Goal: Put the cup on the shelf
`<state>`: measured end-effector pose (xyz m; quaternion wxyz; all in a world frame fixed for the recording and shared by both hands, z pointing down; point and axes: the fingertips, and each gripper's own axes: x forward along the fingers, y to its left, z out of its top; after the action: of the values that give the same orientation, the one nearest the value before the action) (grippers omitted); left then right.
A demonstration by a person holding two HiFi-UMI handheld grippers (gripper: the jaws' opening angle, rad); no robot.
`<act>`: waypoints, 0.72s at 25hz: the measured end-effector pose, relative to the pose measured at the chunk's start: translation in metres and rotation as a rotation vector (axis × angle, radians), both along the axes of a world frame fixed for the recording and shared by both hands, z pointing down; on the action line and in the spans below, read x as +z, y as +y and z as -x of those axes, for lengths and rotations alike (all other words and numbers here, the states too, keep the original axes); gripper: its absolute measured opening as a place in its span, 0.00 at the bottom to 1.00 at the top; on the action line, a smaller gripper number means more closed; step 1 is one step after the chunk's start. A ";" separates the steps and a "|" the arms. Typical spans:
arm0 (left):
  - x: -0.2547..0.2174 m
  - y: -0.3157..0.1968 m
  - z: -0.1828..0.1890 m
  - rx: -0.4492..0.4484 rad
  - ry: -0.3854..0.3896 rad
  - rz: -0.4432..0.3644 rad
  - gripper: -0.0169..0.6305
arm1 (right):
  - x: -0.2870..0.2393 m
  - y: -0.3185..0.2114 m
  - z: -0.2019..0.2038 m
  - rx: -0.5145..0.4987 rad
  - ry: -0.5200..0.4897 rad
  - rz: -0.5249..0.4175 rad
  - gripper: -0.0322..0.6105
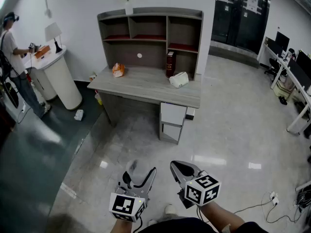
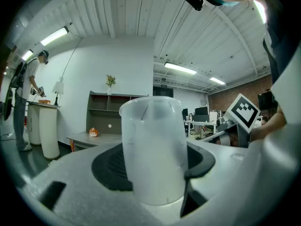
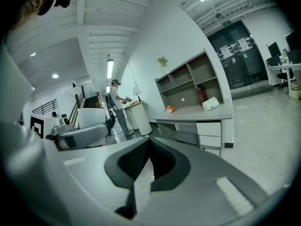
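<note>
Clamped upright in the left tool (image 1: pixel 141 177), the cup (image 2: pixel 153 147) is held well apart from the surface (image 1: pixel 146 85); the right tool (image 3: pixel 148 149) is pressed together, empty

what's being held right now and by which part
The left gripper holds the translucent cup by its side wall, one jaw on each side. The right gripper holds nothing, jaws together.

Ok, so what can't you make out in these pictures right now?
- Right half of the shelf: left gripper view, hidden behind the cup.
- Most of the cup: head view, covered by the left gripper.
- Title of the book: head view, too small.
- What the person holds: head view, too small.
</note>
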<state>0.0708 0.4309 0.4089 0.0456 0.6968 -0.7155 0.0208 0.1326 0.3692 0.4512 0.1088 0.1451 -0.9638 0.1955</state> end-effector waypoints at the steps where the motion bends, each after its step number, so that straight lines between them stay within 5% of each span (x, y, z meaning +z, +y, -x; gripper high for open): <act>1: 0.000 -0.002 0.000 0.002 0.006 -0.001 0.44 | 0.001 -0.002 0.000 0.000 0.001 0.001 0.05; 18: 0.010 -0.041 -0.005 -0.006 0.080 0.017 0.44 | 0.006 -0.042 -0.002 -0.018 -0.045 0.071 0.05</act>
<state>0.0757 0.3899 0.4192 0.0802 0.6944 -0.7151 -0.0014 0.1349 0.3276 0.4568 0.0940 0.1283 -0.9597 0.2317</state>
